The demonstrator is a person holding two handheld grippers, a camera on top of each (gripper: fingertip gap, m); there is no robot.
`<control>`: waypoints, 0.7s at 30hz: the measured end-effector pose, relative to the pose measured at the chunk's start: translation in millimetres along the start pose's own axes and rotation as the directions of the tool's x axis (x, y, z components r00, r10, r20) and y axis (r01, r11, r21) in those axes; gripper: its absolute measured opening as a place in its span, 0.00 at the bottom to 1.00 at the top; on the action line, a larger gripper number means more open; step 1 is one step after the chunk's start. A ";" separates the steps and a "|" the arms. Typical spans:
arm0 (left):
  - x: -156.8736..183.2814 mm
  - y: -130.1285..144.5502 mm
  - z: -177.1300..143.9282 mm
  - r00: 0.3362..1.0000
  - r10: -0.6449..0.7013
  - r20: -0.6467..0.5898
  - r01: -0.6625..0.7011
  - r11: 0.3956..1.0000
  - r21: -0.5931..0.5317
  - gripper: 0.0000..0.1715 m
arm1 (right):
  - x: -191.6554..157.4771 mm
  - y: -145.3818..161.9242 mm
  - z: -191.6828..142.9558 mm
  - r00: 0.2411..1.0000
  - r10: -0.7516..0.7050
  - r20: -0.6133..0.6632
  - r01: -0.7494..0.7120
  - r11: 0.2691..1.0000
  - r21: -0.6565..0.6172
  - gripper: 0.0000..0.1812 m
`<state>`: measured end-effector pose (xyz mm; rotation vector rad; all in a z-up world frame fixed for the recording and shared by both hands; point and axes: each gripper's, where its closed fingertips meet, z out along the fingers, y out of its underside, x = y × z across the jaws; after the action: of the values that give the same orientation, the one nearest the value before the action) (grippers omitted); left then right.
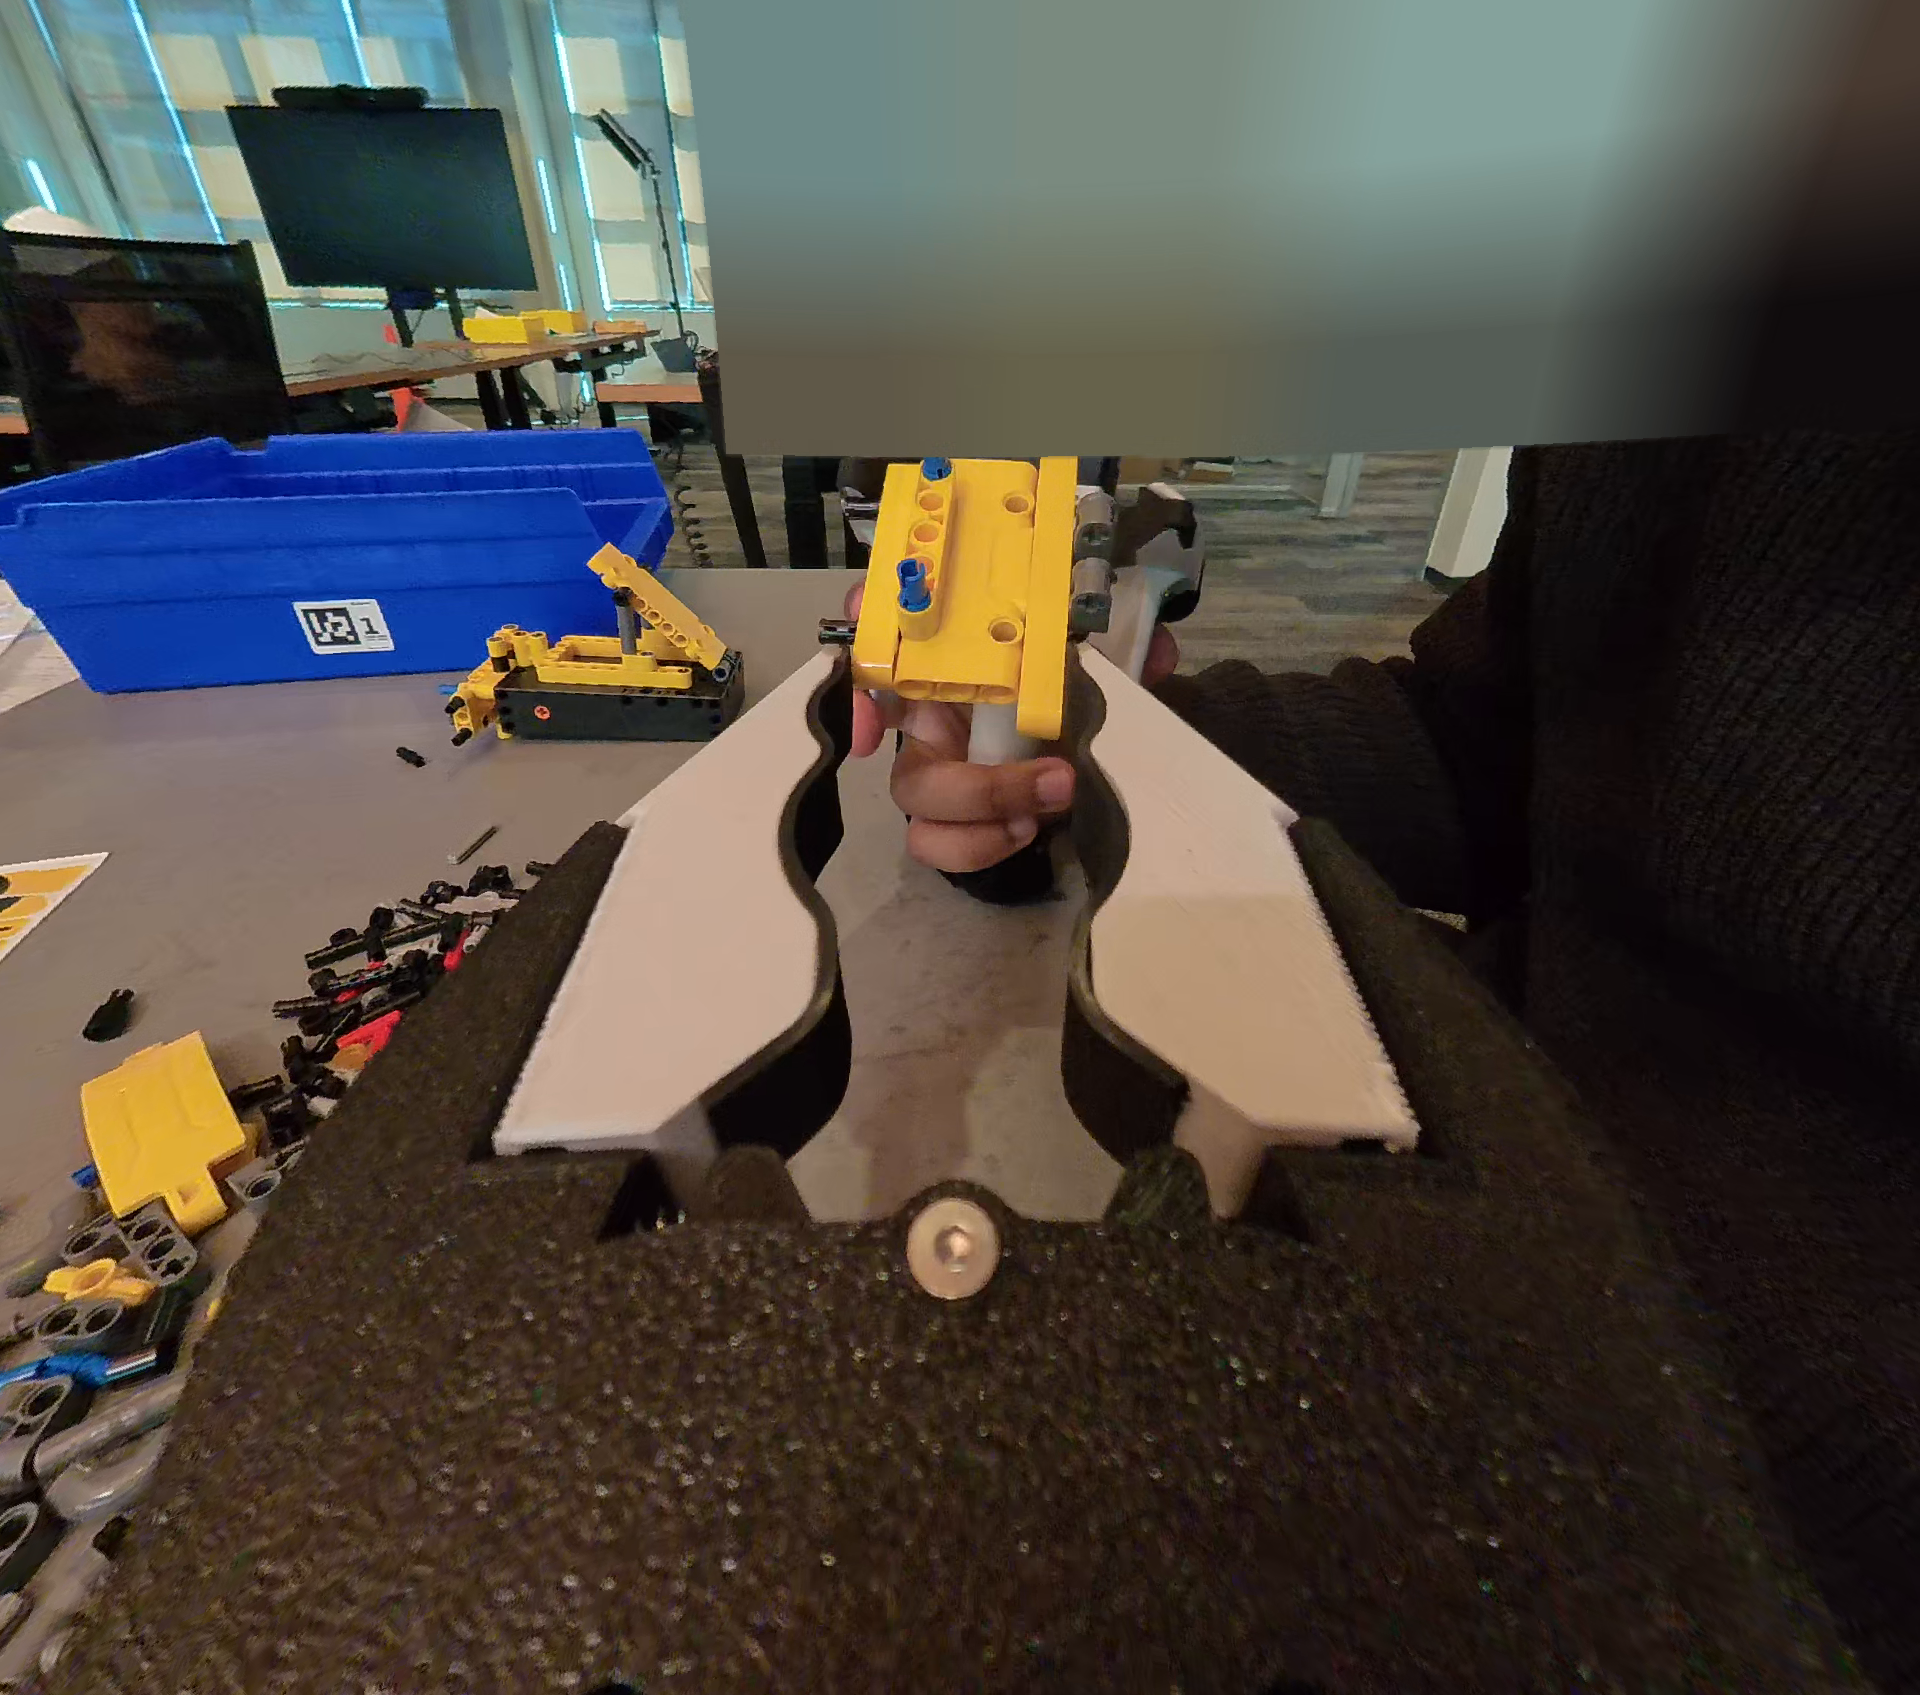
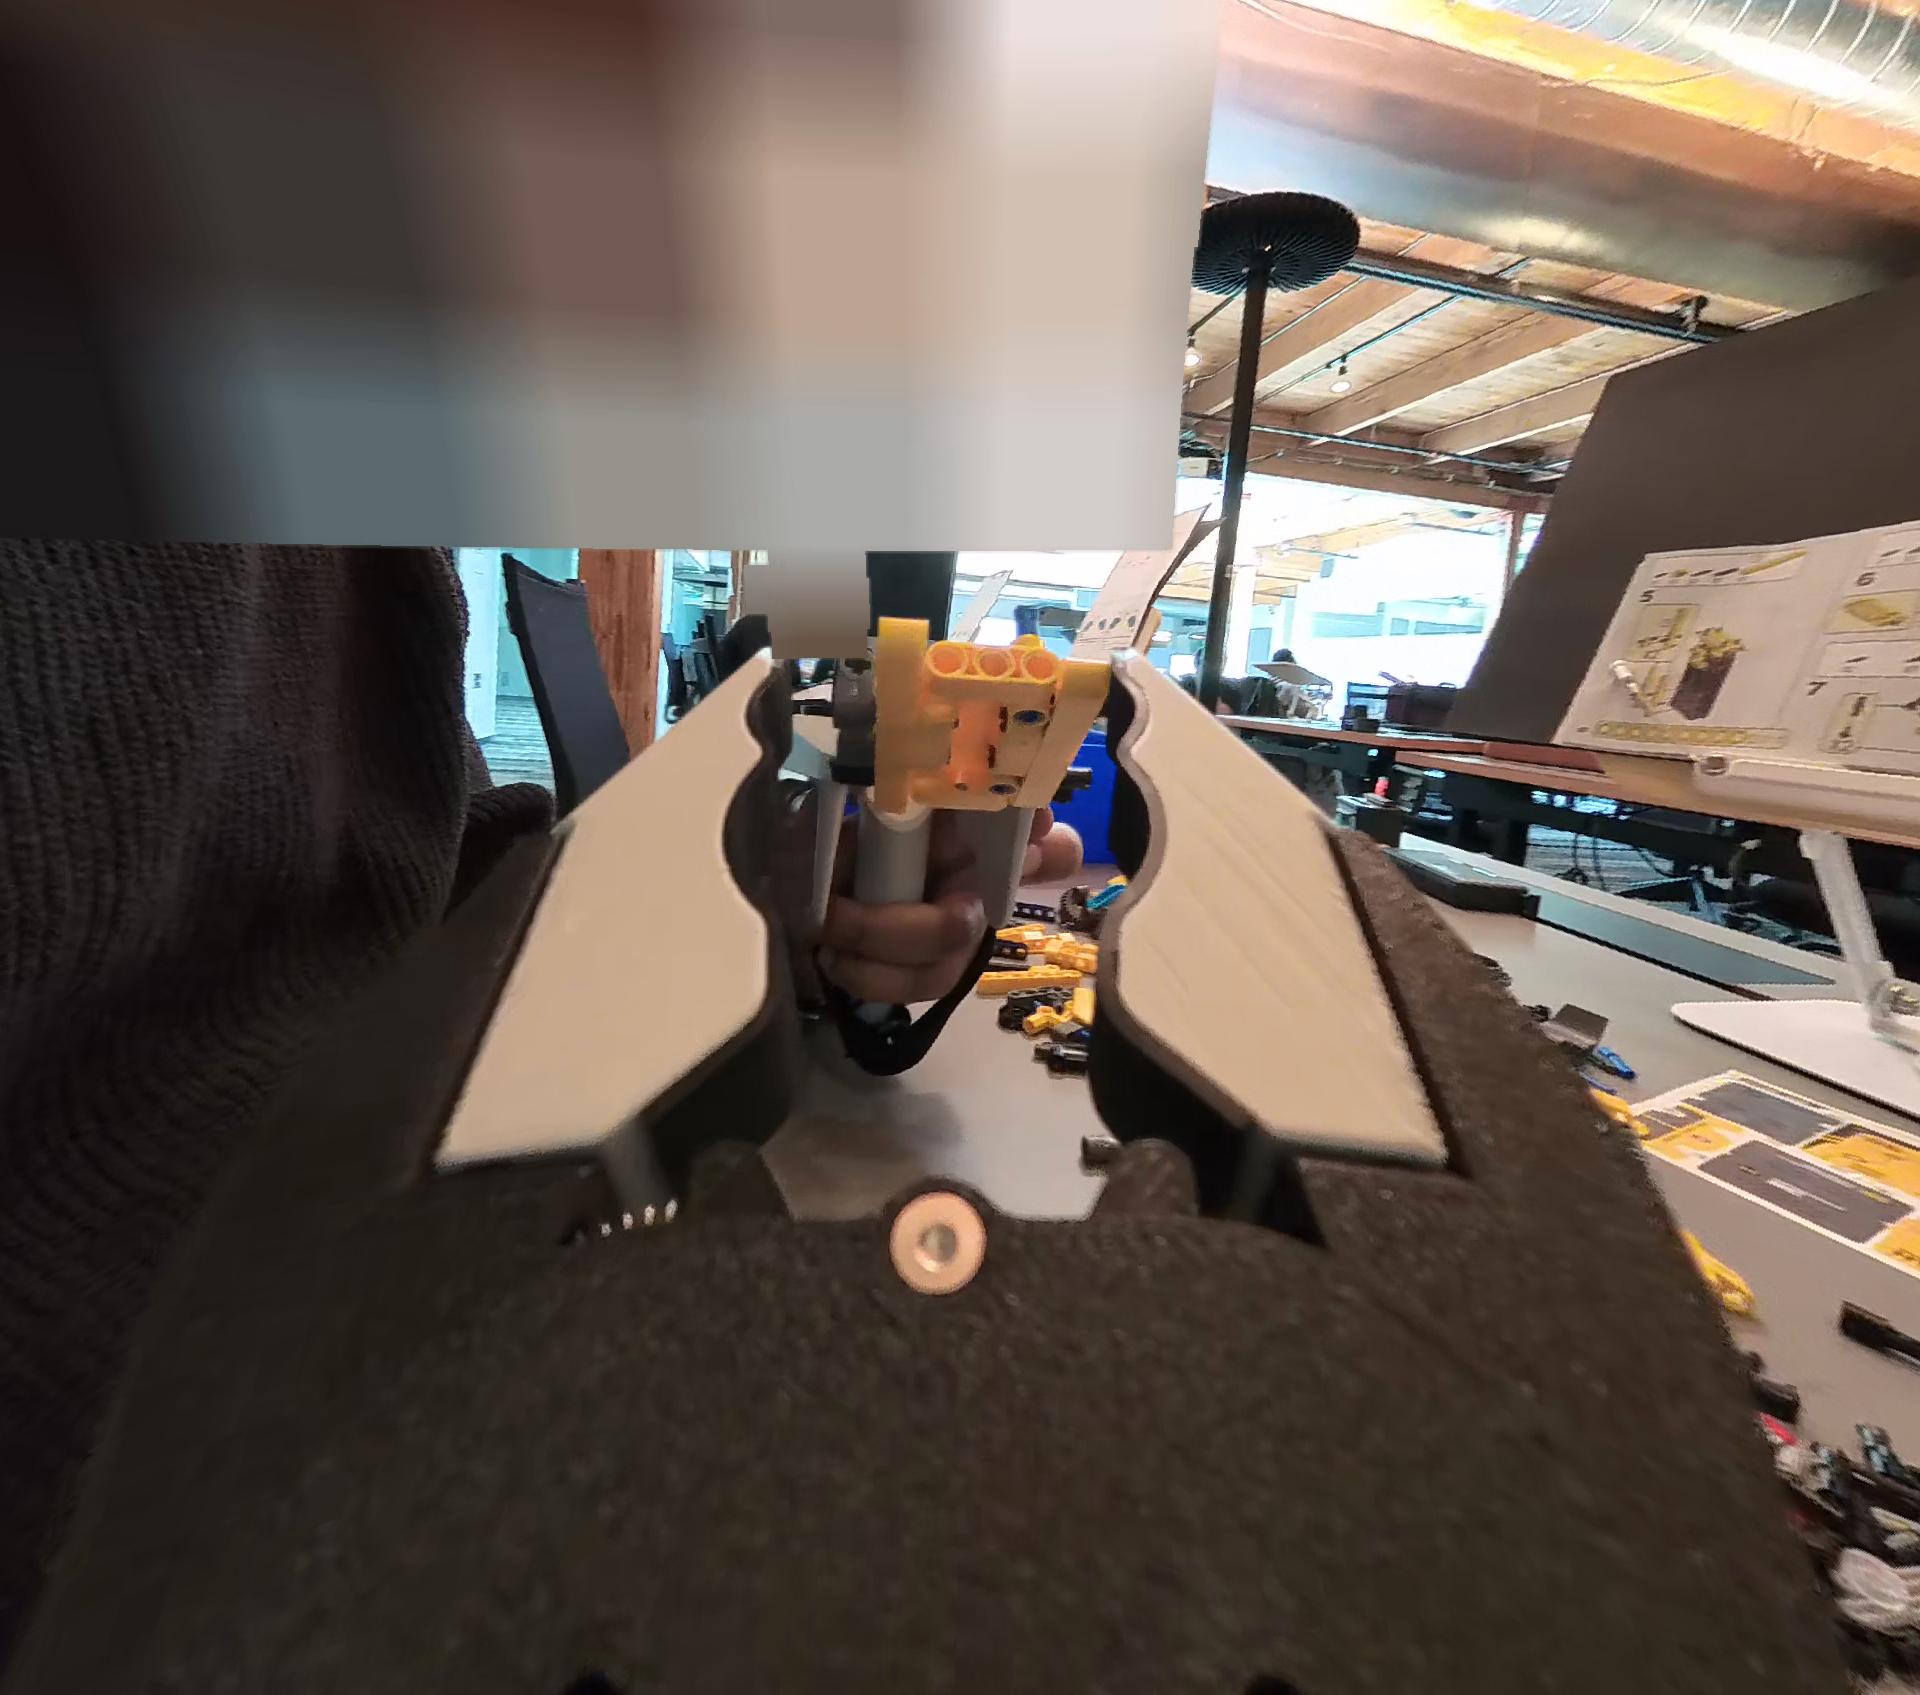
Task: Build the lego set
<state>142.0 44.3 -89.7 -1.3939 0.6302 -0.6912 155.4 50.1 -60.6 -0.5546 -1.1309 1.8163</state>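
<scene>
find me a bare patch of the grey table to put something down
Bare grey table lies between the blue plastic bin, the half-built yellow and black brick model and the heap of small black and yellow brick parts. That heap crowds the near left edge.

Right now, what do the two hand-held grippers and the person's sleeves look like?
Both look alike. The left hand-held gripper has two pale wedge-shaped fingers with wavy black inner pads, set in a rough, speckled black body with a silver screw at the centre. The right hand-held gripper is the same build. The sleeves are dark ribbed knit.
</scene>
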 end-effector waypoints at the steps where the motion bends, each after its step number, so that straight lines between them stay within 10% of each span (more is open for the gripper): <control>1: 0.0 0.1 0.1 1.000 -0.004 -0.001 0.004 1.000 0.000 0.23 | 0.6 0.2 0.2 1.000 -0.007 -0.007 0.007 1.000 0.000 0.33; 21: -0.3 0.6 -0.2 1.000 0.024 0.016 -0.024 1.000 -0.003 0.23 | 3.0 4.7 7.0 0.996 -0.076 -0.043 0.075 0.997 -0.027 0.29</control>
<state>141.7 44.4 -90.4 -1.3916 0.6345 -0.6598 146.5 48.6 -61.1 -0.5569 -1.1319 1.7186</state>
